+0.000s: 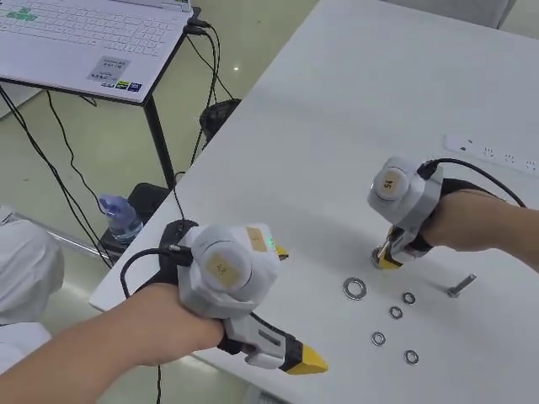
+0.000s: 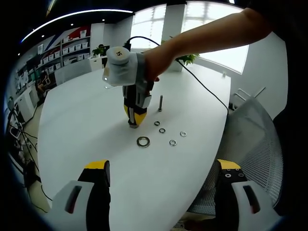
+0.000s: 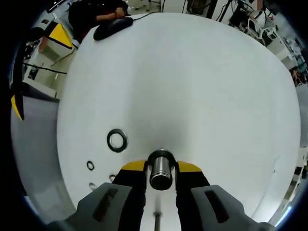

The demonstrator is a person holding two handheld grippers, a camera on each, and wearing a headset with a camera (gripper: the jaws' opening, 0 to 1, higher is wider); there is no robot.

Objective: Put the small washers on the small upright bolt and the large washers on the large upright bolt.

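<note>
Large bolt [image 3: 160, 169] is clenched end-on between the yellow-tipped jaws of the right tool [image 2: 133, 120], which points down at the white surface [image 1: 337, 126]; whether the bolt's lower end touches the surface cannot be told; the left tool [image 2: 161, 168] hangs released, jaws spread wide and holding nothing, near the surface's edge; the large washer [image 1: 354, 289] lies flat just beside the right tool; the small bolt [image 1: 461, 286] sits further off, upright or lying unclear; four small washers [image 1: 396, 312] lie scattered between washer and small bolt.
</note>
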